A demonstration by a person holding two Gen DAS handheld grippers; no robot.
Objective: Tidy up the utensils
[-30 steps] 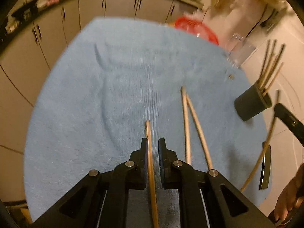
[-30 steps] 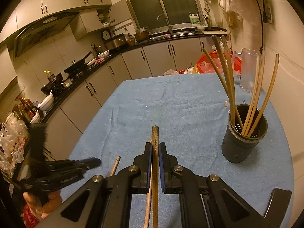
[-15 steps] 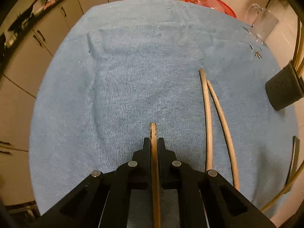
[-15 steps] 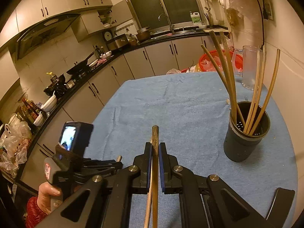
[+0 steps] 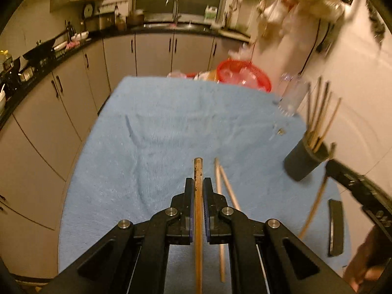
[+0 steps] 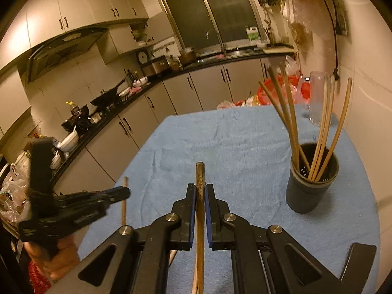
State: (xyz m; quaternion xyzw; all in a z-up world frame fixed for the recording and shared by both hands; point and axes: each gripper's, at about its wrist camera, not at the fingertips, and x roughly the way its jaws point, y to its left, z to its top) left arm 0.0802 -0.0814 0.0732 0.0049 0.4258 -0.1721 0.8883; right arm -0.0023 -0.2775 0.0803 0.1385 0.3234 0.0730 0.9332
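Each hand-held gripper, left (image 5: pixel 198 191) and right (image 6: pixel 200 196), is clamped on a chopstick lying along its fingers. The holder (image 6: pixel 312 186) stands ahead-right of the right one, nearer it than the left.

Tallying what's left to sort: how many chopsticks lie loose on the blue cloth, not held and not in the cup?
2, side by side on the blue cloth, just right of the left gripper: one chopstick beside it, the other chopstick angled outward. The grippers may hide more.
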